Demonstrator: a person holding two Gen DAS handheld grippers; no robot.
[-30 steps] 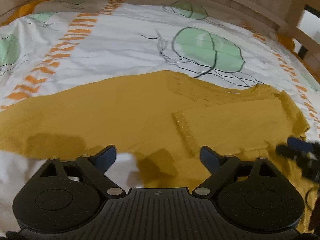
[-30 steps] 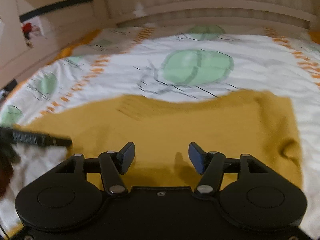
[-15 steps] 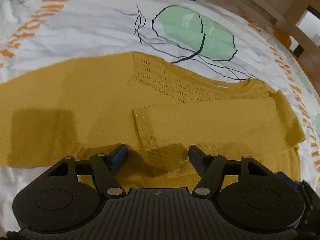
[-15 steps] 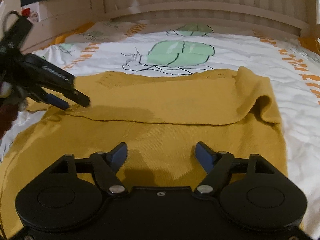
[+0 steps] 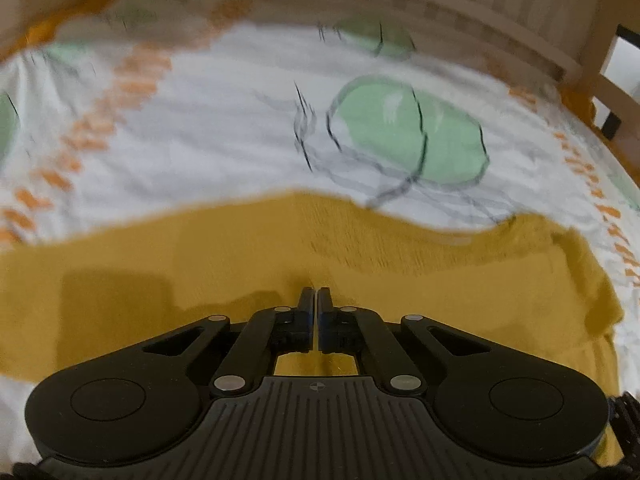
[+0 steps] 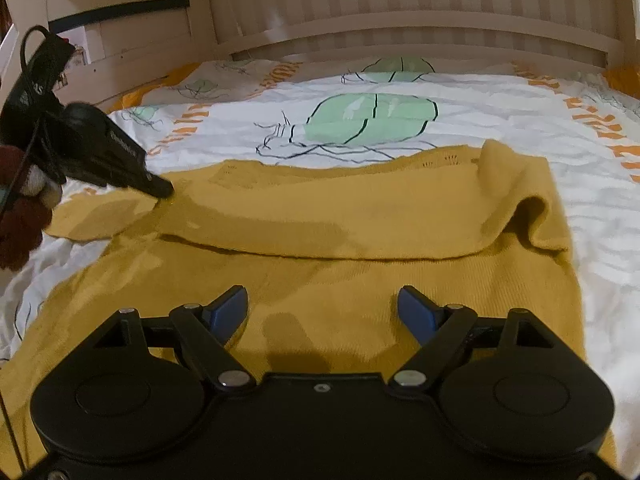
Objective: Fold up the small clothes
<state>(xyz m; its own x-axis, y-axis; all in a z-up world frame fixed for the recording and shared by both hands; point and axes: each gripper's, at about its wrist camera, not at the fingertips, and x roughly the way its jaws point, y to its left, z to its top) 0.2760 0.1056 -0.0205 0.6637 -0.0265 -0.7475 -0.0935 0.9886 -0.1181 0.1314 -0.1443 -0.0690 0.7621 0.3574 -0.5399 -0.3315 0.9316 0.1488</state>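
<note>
The mustard sweater (image 6: 320, 240) lies across the middle of the right wrist view, spread on the white bedsheet (image 6: 440, 92) with green and orange prints. One sleeve is already laid across the body as a long band, its fold edge running left to right through the centre of the frame, with a loose hump at the right shoulder. That looks like the first fold only: the other sleeve at the left edge of the frame lies flat and unfolded, and the body is not yet doubled over.

The left gripper (image 6: 164, 192), at the left of that view, has its tips down at the cuff end of the folded sleeve; its jaws are fully closed, and from its own blurred view I judge they pinch the sweater fabric. The right gripper (image 6: 322, 312), at the bottom centre, hovers over the lower body with its blue pads wide apart and nothing between them. Wooden bed rails (image 6: 400, 8) close the top of the frame
</note>
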